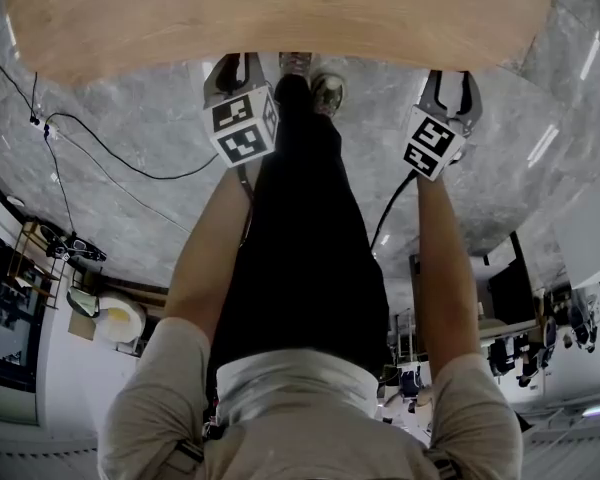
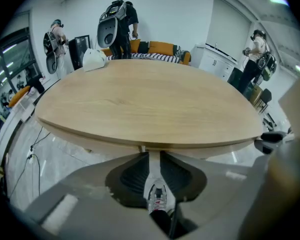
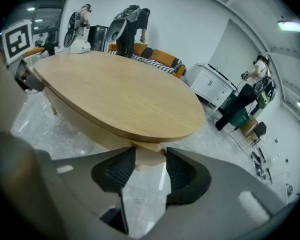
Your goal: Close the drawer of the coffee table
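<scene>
An oval coffee table with a light wood top lies just ahead of both grippers. I cannot make out a drawer front in any view; only the table's pale side band shows under the top. My left gripper hangs in front of the near edge, its jaws a narrow gap apart with nothing between them. My right gripper is held off the table's right end, open wide and empty. A pale wooden part under the rim shows between its jaws, apart from them.
My own legs and shoes stand between the grippers on the marble floor. Cables run on the floor at the left. A white object sits at the table's far end. People, an orange sofa and a white cabinet stand behind.
</scene>
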Demonstrator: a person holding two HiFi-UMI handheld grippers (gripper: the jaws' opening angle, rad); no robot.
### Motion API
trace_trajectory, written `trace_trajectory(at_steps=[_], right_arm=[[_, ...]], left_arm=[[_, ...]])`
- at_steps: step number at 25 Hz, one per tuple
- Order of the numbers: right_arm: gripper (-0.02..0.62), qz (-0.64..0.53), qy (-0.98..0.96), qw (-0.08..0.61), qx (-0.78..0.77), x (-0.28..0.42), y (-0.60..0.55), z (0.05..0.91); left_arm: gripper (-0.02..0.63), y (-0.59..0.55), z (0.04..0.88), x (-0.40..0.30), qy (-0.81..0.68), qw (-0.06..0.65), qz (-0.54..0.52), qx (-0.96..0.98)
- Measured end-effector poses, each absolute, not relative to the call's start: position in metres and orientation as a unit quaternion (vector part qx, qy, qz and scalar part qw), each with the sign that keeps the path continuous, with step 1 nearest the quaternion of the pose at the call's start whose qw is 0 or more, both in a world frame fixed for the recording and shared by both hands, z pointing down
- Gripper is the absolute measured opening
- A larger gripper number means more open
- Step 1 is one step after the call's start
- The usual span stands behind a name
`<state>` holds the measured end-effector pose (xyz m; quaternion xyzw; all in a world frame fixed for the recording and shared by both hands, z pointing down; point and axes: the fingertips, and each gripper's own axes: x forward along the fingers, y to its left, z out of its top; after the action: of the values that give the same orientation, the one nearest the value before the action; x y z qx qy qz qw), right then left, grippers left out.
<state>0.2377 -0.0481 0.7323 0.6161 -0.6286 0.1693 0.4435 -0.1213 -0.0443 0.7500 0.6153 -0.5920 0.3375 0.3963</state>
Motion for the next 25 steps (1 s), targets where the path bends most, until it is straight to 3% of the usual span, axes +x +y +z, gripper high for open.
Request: trace_trajectory(at_steps=[4,6,14,25], right_arm=[[0.186,0.252,-0.596,0.383,0.659,0.237,-0.040,0.734],[0.008,0.277,-0.607,0.350,0.657,0.226,-0.040,0.730],[0.008,0.237,-0.714,0.300,0.587,0.164,-0.047,0.644],[0.008,0.116,-0.830,0.173,0.518,0.066,-0.077,0.411]], left_arm=[[0.066,-0.043,0.748,-0.118,-0.593,0.415,0.329,0.607],[0.064,-0.042,0.739,-0.110,-0.580,0.413,0.334,0.617],[0.064,-0.025,0.646,-0.059,-0.517,0.364,0.313,0.708],[0.021,-0.051,0.424,-0.063,-0.537,0.218,0.230,0.782]])
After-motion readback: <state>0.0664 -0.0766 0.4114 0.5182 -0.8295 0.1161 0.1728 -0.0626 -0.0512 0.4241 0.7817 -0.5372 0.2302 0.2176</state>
